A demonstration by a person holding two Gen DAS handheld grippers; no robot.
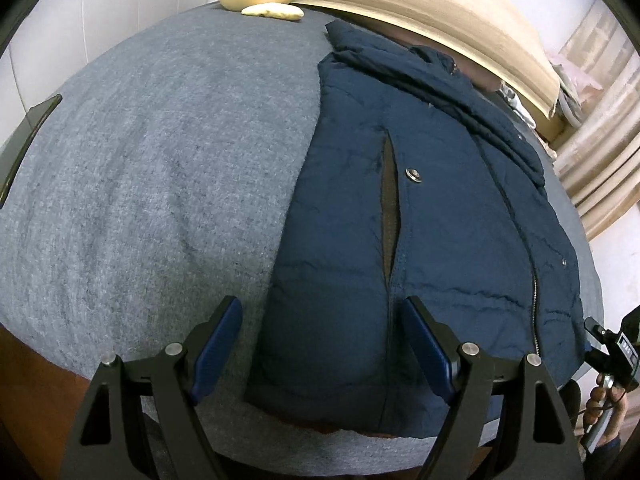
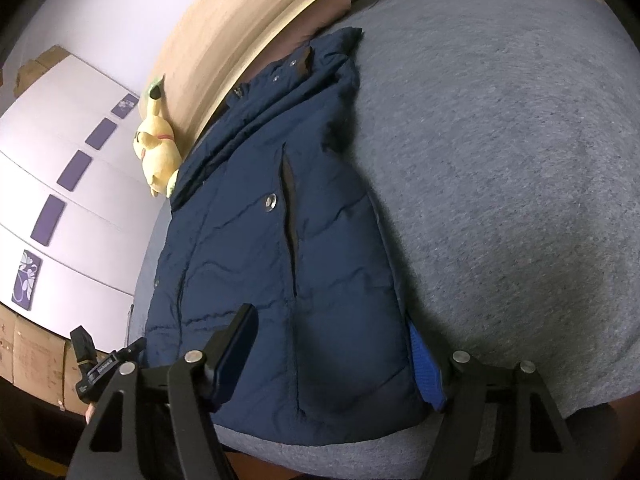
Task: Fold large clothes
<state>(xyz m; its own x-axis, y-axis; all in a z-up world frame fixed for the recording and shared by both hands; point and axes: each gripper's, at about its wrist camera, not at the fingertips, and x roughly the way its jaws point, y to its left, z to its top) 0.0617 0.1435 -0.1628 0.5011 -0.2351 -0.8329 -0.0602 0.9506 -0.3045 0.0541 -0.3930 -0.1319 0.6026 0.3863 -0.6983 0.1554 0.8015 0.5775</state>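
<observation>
Both my grippers over the jacket's hem

My left gripper and right gripper stand spread astride the navy jacket on the grey blanket, pinching nothing.

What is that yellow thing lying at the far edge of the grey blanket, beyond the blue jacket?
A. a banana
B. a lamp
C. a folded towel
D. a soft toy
D: the soft toy is a pale yellow plush with a head, limbs and a pink band, lying by the tan headboard at the edge of the grey blanket, past the navy jacket.
</observation>
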